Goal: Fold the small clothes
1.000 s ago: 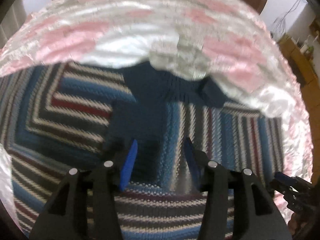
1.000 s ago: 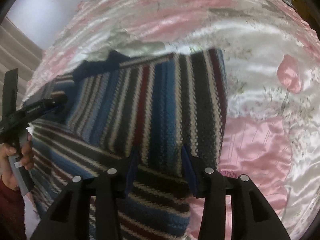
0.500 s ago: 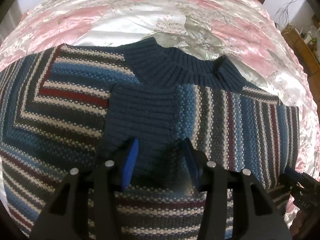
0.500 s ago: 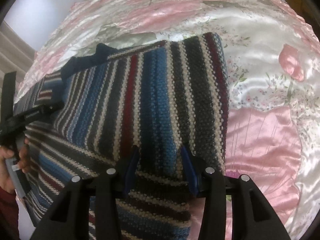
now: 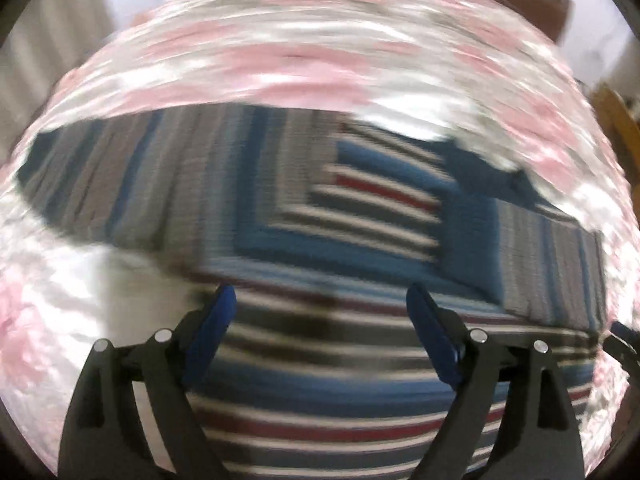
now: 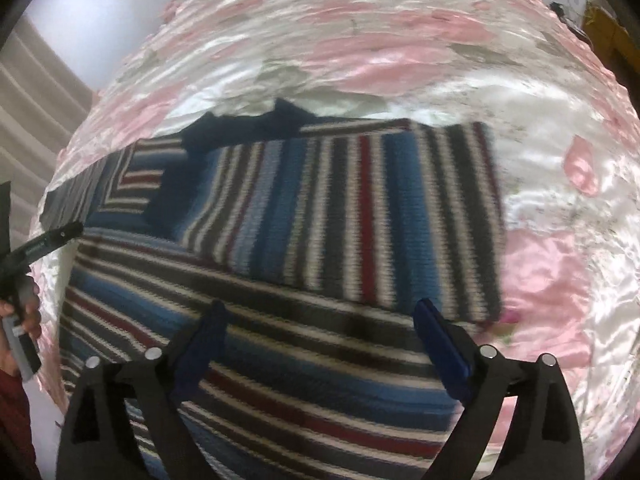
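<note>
A striped knit sweater point(image 5: 360, 208) point(image 6: 328, 216) in blue, grey, white and dark red lies flat on a bed, its navy collar point(image 6: 256, 124) at the far edge. One sleeve with a navy cuff point(image 6: 168, 196) is folded across the body. My left gripper point(image 5: 320, 304) hovers open above the sweater's lower part, nothing between its fingers. My right gripper point(image 6: 320, 320) is also open over the hem area, holding nothing. The left wrist view is motion-blurred.
A shiny pink and white floral bedspread point(image 6: 560, 208) covers the bed all around the sweater. A hand point(image 6: 28, 312) holds the other gripper's handle at the left edge. Wooden furniture point(image 5: 616, 120) stands beyond the bed on the right.
Both grippers have opened wide and let go of the sweater fabric they pinched. Both pulled back, so more of the sweater shows. The left view swung sideways and blurred.
</note>
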`<control>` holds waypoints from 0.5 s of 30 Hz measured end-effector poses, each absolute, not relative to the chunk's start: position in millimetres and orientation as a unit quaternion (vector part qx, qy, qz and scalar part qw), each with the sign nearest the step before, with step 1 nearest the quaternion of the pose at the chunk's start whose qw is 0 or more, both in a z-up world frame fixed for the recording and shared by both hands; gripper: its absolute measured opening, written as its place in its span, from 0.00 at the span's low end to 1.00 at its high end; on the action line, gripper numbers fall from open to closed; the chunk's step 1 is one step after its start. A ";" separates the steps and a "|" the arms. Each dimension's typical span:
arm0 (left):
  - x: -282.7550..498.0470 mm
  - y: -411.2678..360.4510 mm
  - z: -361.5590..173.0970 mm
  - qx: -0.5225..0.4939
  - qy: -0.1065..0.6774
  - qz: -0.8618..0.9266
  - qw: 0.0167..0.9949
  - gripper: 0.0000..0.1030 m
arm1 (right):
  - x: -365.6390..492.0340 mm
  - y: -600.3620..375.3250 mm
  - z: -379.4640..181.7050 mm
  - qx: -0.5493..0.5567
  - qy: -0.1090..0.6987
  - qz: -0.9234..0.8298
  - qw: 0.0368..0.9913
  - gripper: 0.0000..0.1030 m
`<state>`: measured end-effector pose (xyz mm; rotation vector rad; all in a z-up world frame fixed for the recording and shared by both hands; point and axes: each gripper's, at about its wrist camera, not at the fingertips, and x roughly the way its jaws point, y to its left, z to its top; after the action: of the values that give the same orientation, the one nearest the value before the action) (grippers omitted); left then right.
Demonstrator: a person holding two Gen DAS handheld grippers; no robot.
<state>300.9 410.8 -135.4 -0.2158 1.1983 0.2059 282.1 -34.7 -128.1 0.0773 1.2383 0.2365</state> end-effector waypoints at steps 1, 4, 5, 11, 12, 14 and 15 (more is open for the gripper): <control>297.9 426.4 -134.4 -0.103 0.561 0.110 0.814 0.85 | 283.0 -24.9 -128.6 0.031 0.577 0.113 0.808 0.92; 289.8 488.5 -132.8 -0.127 0.558 0.162 0.804 0.87 | 284.8 -7.5 -132.3 0.025 0.578 0.121 0.807 0.94; 287.4 515.1 -133.3 -0.144 0.556 0.182 0.798 0.87 | 286.4 -1.5 -134.7 0.025 0.579 0.122 0.805 0.94; 287.6 613.9 -136.9 -0.195 0.538 0.248 0.782 0.87 | 292.8 10.7 -143.8 0.027 0.582 0.124 0.803 0.94; 291.4 628.9 -136.7 -0.205 0.531 0.254 0.782 0.87 | 293.8 10.6 -144.8 0.026 0.582 0.122 0.803 0.94; 298.5 654.4 -135.0 -0.229 0.517 0.257 0.783 0.86 | 295.2 10.1 -147.1 0.020 0.582 0.118 0.804 0.94; 300.7 662.0 -134.9 -0.236 0.513 0.256 0.784 0.86 | 296.0 9.9 -148.6 0.015 0.583 0.116 0.804 0.94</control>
<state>300.7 662.0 -134.9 -0.5087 1.1070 0.5532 296.0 9.9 -148.6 0.0327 1.2482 0.2483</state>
